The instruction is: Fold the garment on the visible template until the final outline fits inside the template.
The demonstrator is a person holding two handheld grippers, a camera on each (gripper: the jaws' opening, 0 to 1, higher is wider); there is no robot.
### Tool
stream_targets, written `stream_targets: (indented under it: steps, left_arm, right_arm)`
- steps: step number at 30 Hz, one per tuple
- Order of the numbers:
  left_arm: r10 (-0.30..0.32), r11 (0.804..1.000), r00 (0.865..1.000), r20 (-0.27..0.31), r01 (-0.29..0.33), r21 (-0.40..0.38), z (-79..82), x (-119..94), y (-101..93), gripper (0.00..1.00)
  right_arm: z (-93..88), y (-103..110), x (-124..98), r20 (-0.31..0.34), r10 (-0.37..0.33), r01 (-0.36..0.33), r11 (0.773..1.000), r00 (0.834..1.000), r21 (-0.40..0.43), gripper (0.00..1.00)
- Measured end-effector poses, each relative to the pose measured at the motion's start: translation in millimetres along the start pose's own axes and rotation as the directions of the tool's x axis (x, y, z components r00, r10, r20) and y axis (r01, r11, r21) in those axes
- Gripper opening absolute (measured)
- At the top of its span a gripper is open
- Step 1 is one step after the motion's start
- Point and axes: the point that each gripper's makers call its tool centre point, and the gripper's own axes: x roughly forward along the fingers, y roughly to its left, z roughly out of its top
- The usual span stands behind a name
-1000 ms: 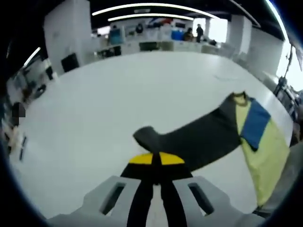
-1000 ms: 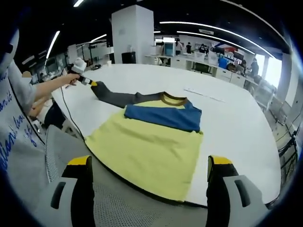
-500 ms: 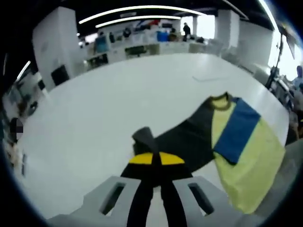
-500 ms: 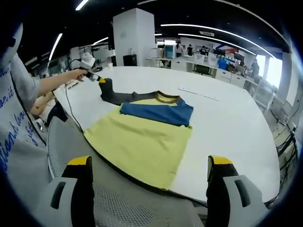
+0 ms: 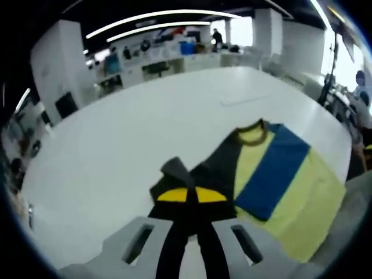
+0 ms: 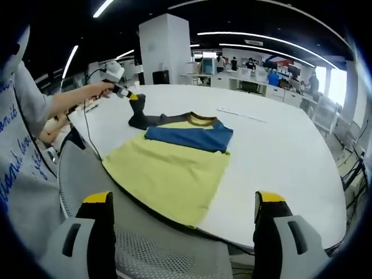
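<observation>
Partly hidden – dark sleeve [image 5: 174, 174] end clamped in left claw [image 5: 192, 197] | right claw [image 6: 183, 218] released

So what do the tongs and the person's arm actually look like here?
Each pair of light grey tongs has black jaws tipped in yellow: the left tongs and the right tongs. A thin black cable hangs below the left tongs. The person's short grey sleeve carries blue lettering.

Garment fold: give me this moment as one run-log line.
left gripper: shut on dark sleeve, lifted toward body | right gripper: open, idle | garment: blue panel already folded over
</observation>
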Motion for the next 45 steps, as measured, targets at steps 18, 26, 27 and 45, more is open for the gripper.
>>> stream_targets:
  steps: [18,26,27,45]
  left_arm:
    - [-0.005,0.999,1.000,0.010,0.005,0.051,23.2,2.8,-49.4,0.00]
    - [-0.020,0.998,0.999,0.031,0.018,0.057,34.7,6.6,-71.9,0.00]
    - [-0.023,0.998,0.999,0.032,0.021,0.061,36.1,7.2,-76.1,0.00]
    - [-0.057,0.995,0.997,0.042,0.053,0.087,50.9,24.4,-127.5,0.00]
  right_arm:
    - [-5.2,-20.0,0.1,0.032,0.037,-0.036,0.999,0.999,-0.020,1.00]
    - [-2.0,-32.1,-3.4,0.046,0.043,-0.042,0.999,0.998,-0.032,1.00]
    - [-1.7,-33.4,-3.8,0.049,0.046,-0.044,0.998,0.998,-0.035,1.00]
    - [-5.4,-54.1,-13.6,0.076,0.058,-0.055,0.998,0.995,-0.041,1.00]
